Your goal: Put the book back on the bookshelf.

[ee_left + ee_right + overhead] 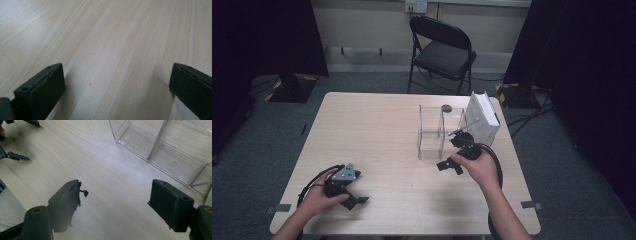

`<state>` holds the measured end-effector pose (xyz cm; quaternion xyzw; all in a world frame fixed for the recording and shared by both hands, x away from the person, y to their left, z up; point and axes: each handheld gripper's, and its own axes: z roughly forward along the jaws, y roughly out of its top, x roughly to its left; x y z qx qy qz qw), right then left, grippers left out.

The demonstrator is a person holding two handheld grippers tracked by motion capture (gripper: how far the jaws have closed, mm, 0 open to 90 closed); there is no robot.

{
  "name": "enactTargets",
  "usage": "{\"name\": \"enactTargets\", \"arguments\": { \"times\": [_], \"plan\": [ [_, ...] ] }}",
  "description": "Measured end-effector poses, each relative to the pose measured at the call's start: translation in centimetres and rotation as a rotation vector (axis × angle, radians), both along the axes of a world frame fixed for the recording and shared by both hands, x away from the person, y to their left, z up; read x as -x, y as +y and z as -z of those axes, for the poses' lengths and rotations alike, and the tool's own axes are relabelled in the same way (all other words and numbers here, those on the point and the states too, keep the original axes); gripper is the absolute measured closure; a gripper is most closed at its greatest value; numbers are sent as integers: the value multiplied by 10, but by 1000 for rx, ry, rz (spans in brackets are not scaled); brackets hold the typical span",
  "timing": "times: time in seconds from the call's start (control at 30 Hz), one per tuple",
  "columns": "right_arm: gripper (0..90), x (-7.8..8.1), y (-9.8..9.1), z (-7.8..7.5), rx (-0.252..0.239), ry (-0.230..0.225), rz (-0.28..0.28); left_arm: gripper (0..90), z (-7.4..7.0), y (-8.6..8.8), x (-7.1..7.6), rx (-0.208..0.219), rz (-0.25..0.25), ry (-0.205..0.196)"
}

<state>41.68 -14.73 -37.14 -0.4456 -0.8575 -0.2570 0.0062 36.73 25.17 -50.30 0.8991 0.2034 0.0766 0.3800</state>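
Notably, the right gripper [451, 164] hovered with jaws spread wide and empty, just in front of the clear acrylic organiser [435, 131] on the right half of the table [377, 125]. A white box [482, 119] stood touching or just beside the organiser's far-right side. The left gripper [353, 197] rested low near the table's front-left, jaws likewise released, nothing between them. Risk, as judged: the organiser's thin transparent walls looked slick; an off-centre pinch could skid it into the box or tip the box over.

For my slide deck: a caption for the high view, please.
Two hand-held tongs, left and right, open over a pale wooden table beside a clear plastic divided box.
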Motion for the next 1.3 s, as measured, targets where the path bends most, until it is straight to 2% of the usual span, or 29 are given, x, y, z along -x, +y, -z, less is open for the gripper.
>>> {"name": "enactTargets", "arguments": {
  "times": [0.73, 0.8, 0.83, 1.07, 1.3],
  "plan": [
    [219, 1, 22, 20, -28, -16, -49, 0, 0, 0, 0, -2, -1, 0],
    [218, 2, 25, 21, -25, -17, -55, 0, 0, 0, 0, -2, 0, 0],
    [218, 1, 26, 23, -23, -35, -68, 0, 0, 0, 0, -2, -1, 0],
    [217, 3, 34, 27, -4, -42, -90, 0, 0, 0, 0, -2, -1, 0],
    [216, 3, 39, 34, -6, -58, -113, 0, 0, 0, 0, -2, -1, 0]
  ]
}}
